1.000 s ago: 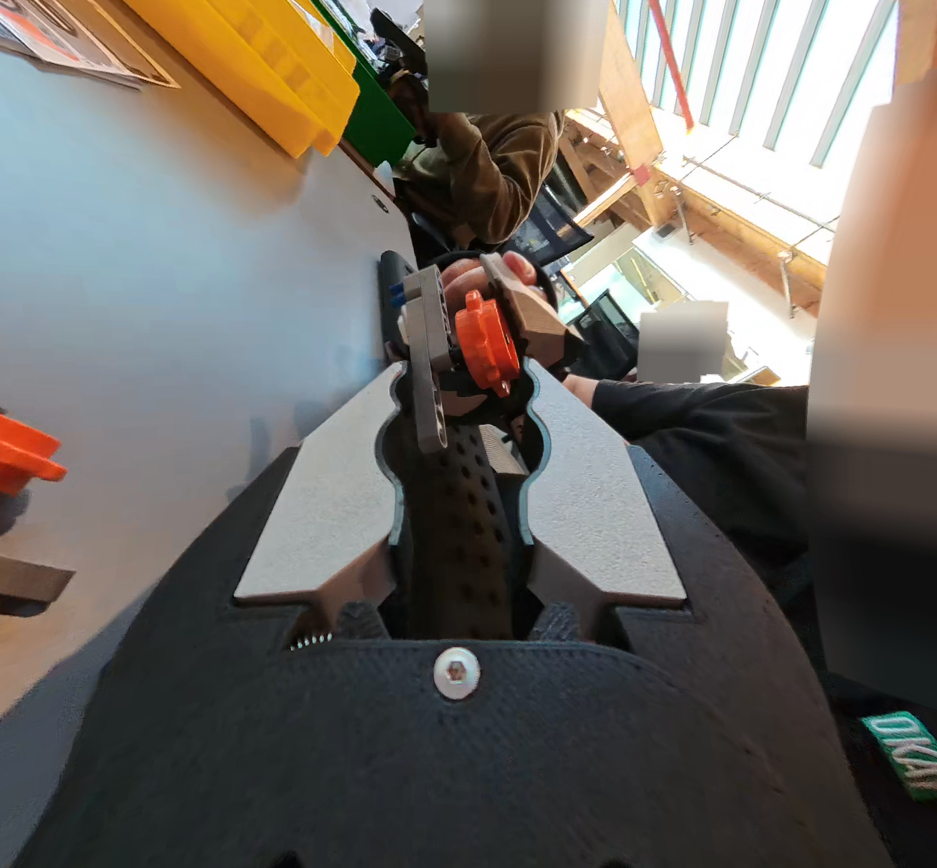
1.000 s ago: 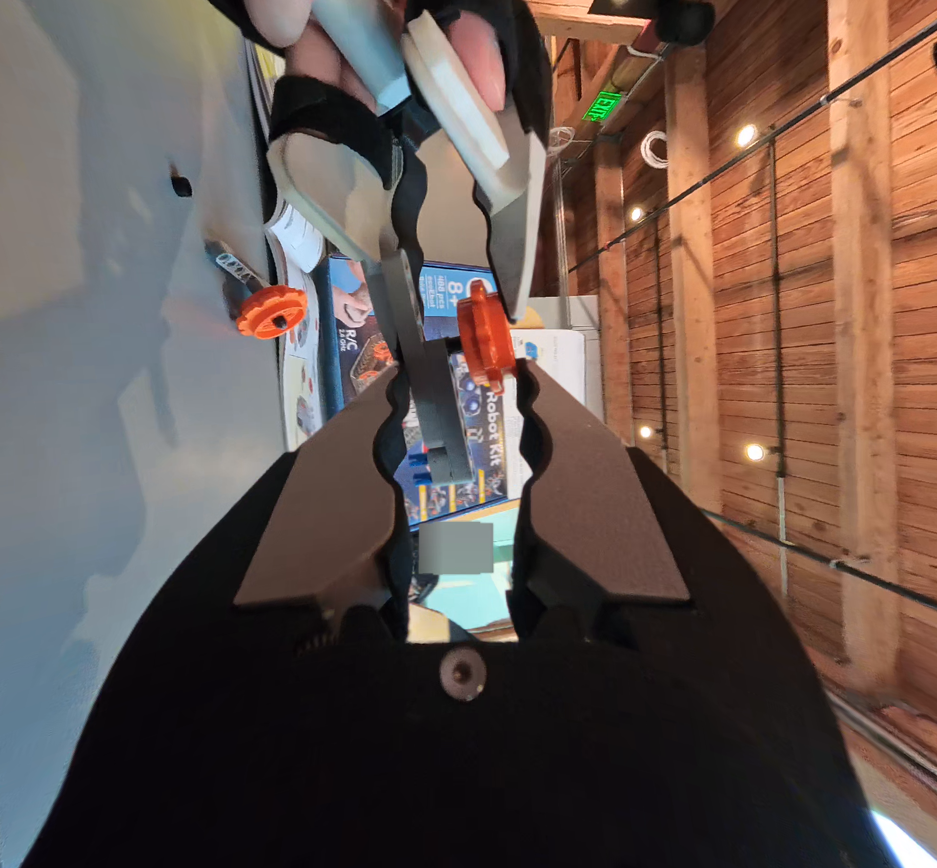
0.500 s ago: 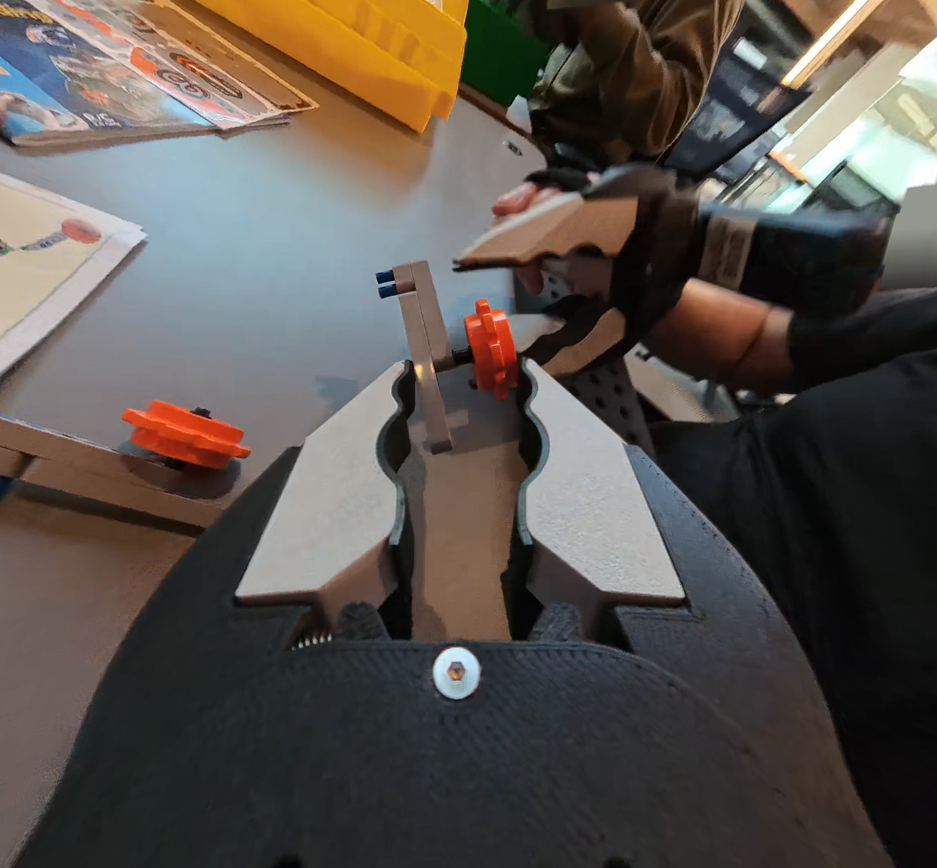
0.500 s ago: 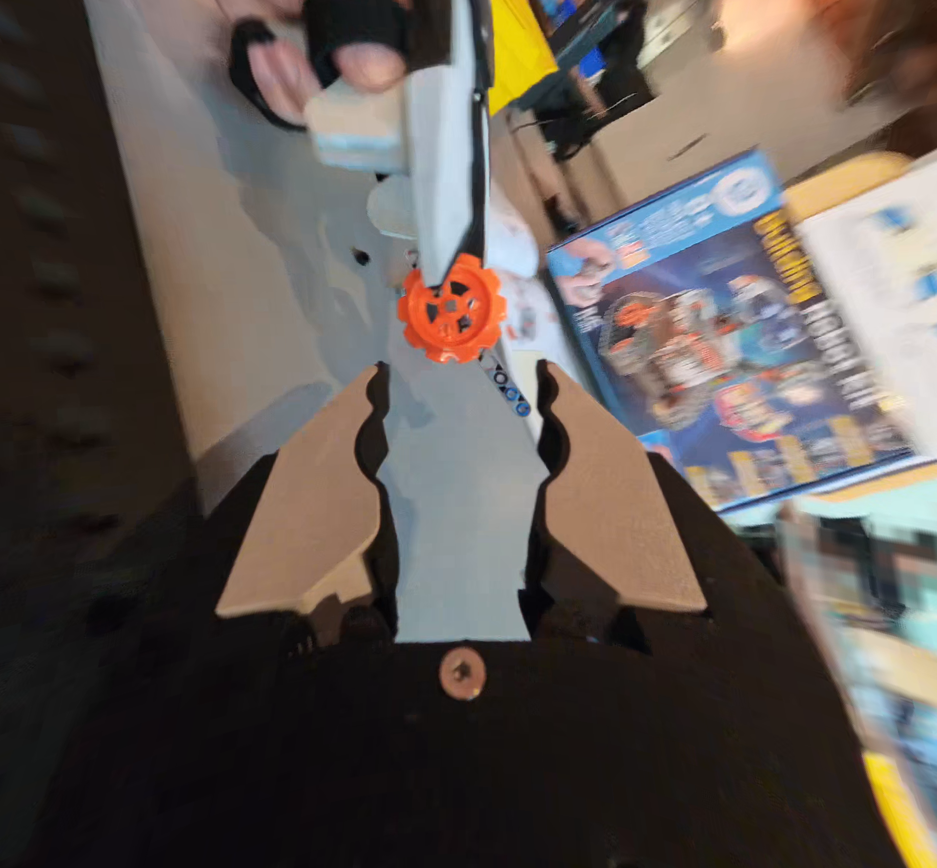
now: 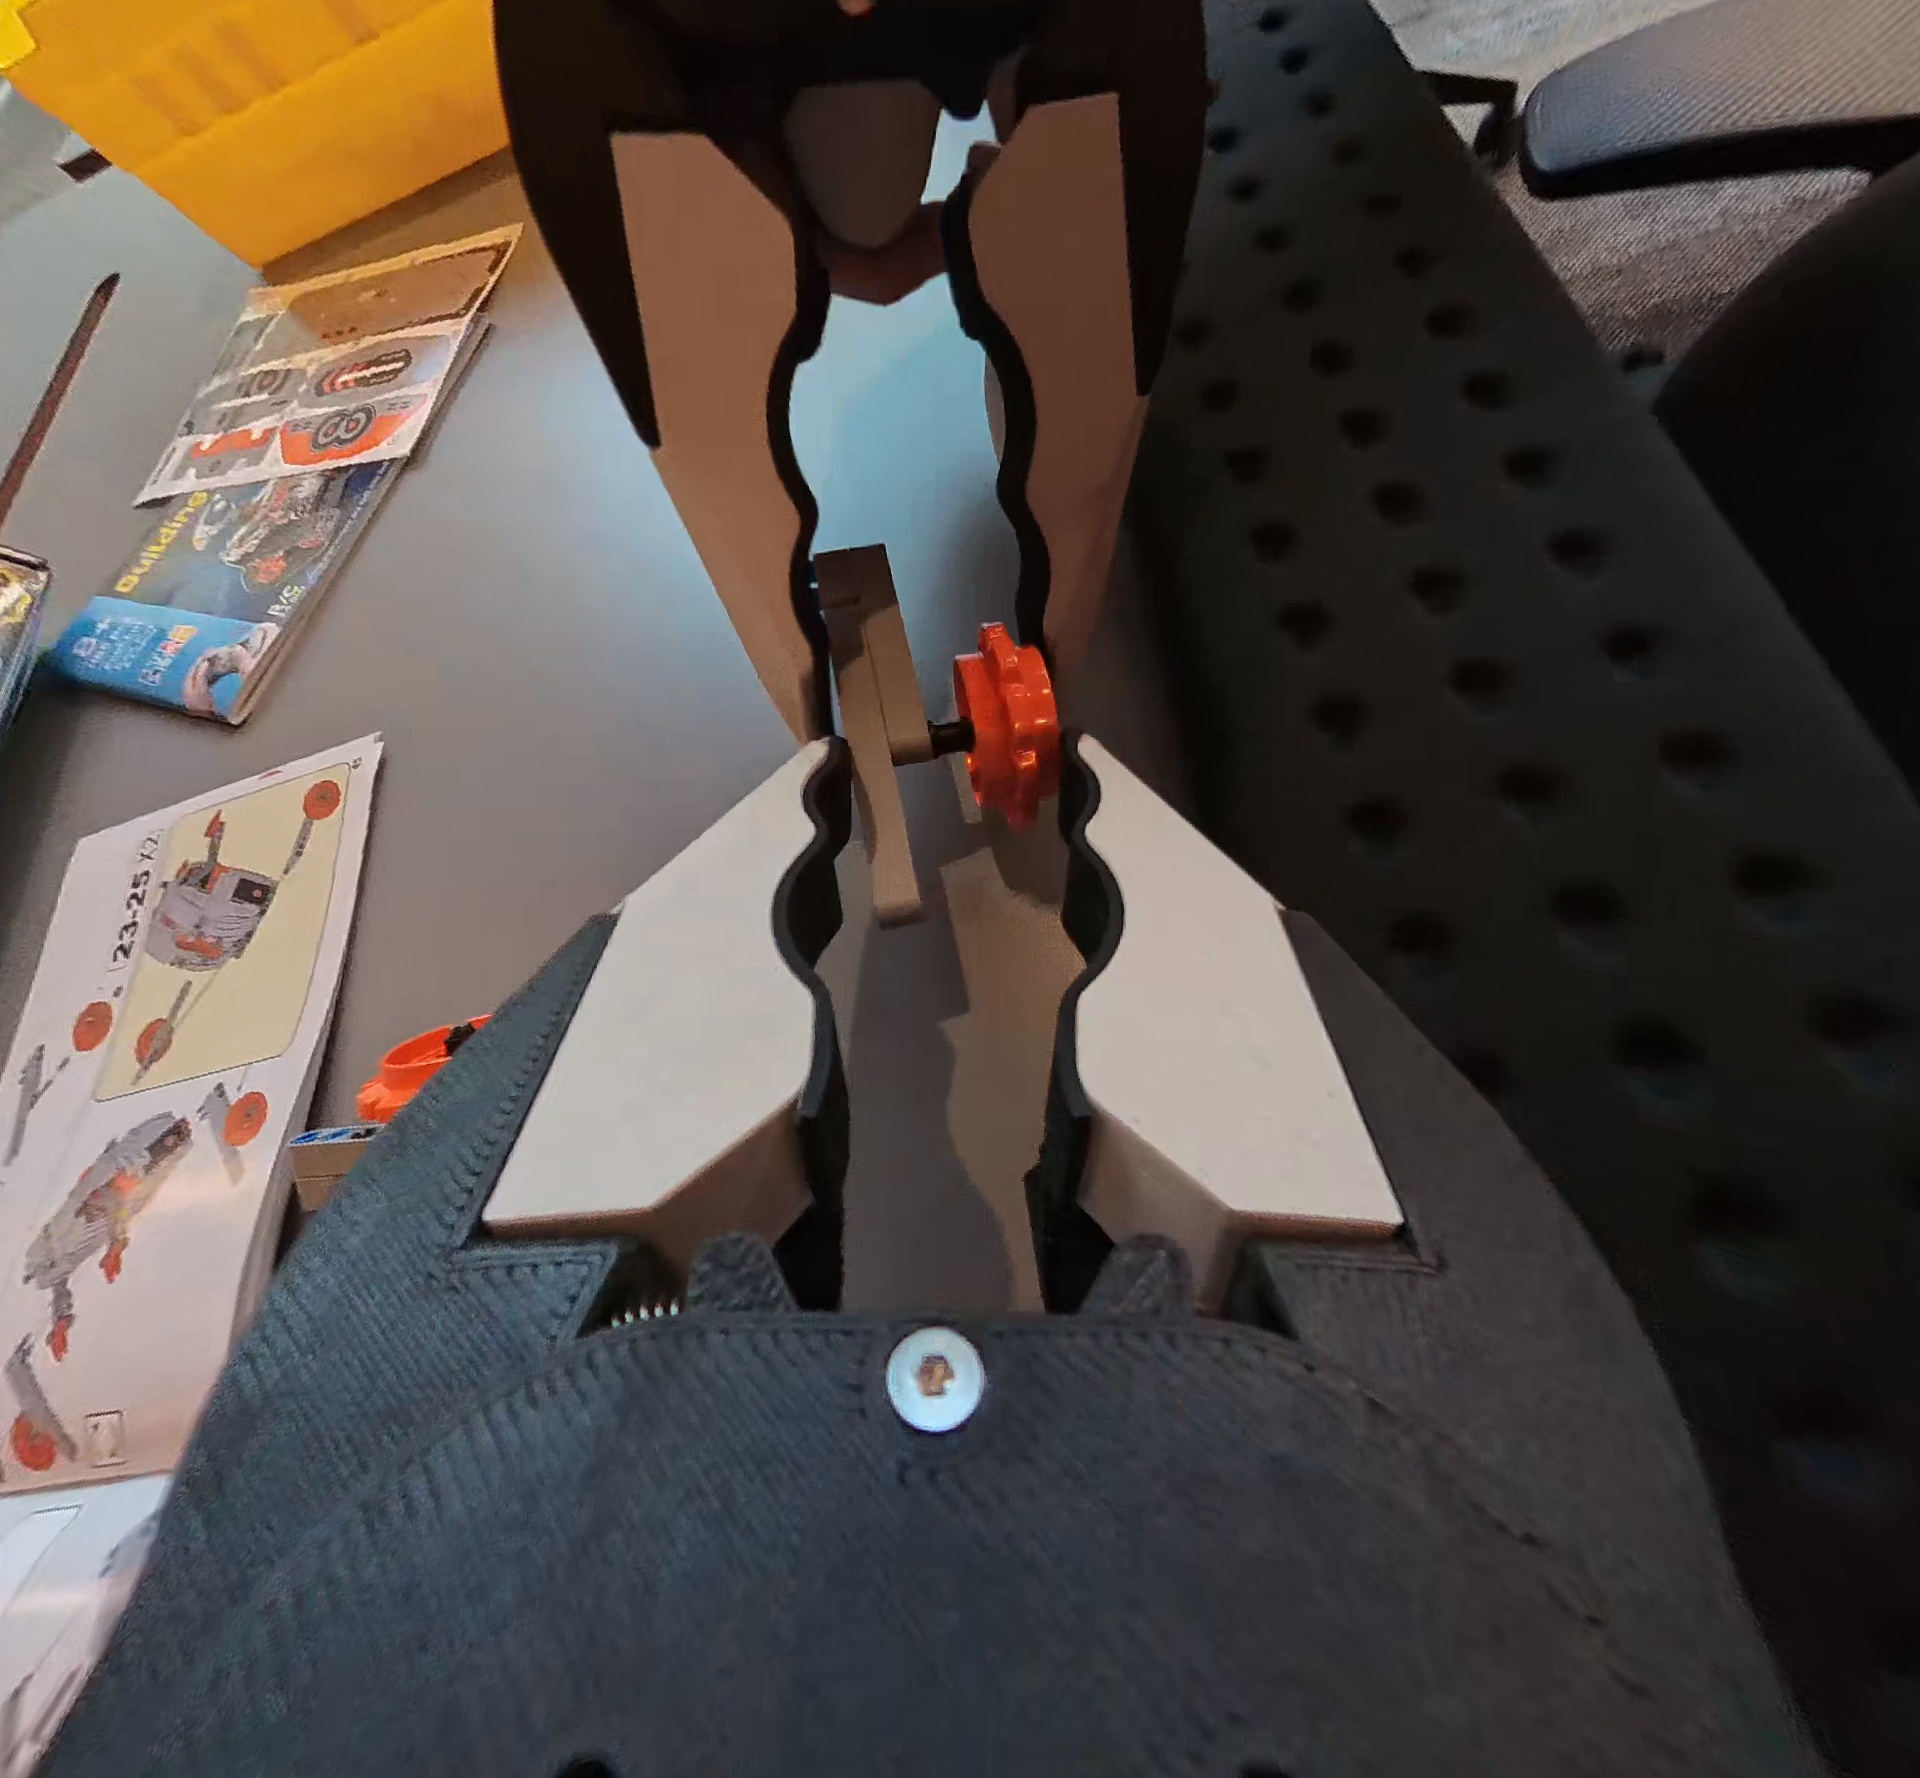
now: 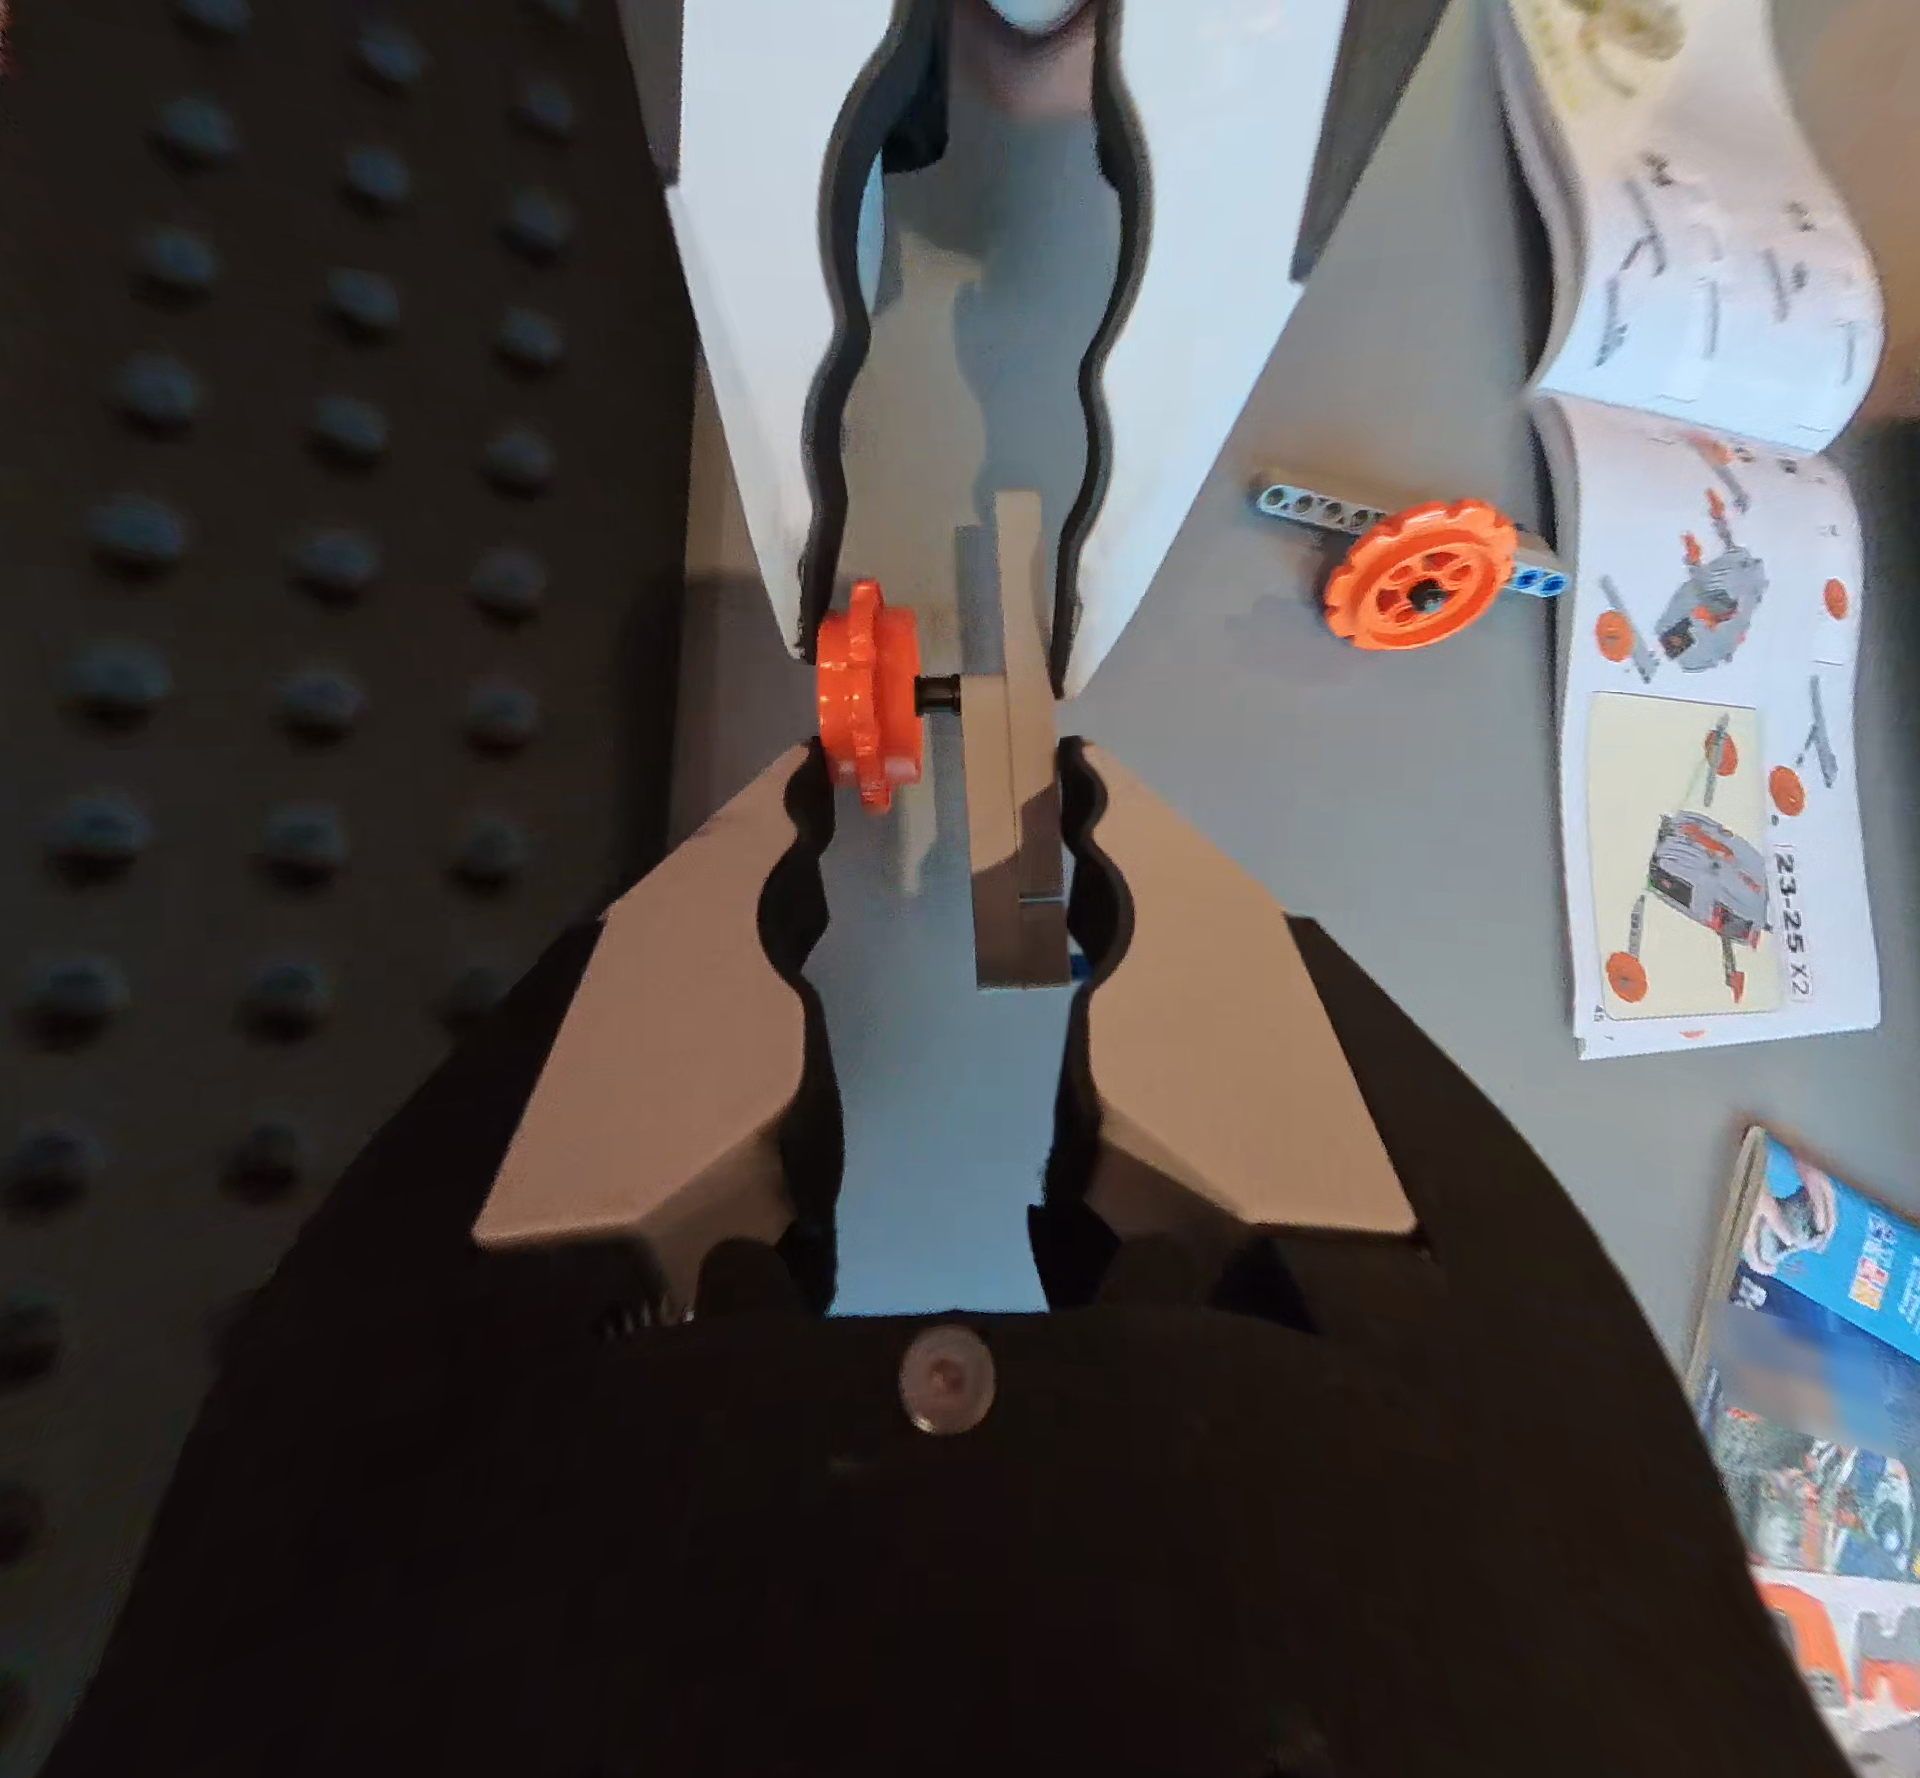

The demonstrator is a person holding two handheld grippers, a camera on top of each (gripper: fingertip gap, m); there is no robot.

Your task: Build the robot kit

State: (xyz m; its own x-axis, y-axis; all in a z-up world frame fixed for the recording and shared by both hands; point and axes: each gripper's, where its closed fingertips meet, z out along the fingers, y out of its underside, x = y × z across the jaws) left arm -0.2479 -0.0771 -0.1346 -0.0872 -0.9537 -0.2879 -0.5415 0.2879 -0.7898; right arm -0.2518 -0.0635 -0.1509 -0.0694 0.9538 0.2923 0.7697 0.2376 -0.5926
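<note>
A small assembly, a grey beam with an orange gear on a black axle, hangs above the grey table. My left gripper is shut on it: the beam lies against one fingertip and the gear against the other. My right gripper faces it tip to tip and is shut on the same assembly, with the gear at one fingertip and the beam along the other pad. The right gripper also shows at the top of the left wrist view.
A second grey beam with an orange gear lies on the table beside an open instruction booklet. A yellow bin, a sticker sheet and a blue booklet lie farther off. A black perforated chair back borders the table. Less than 4 cm separates the two grippers' tips.
Both views have swung down toward the table. My right gripper, open and apart from the assembly half a second ago, has come tip to tip with the left and narrowed onto it.
</note>
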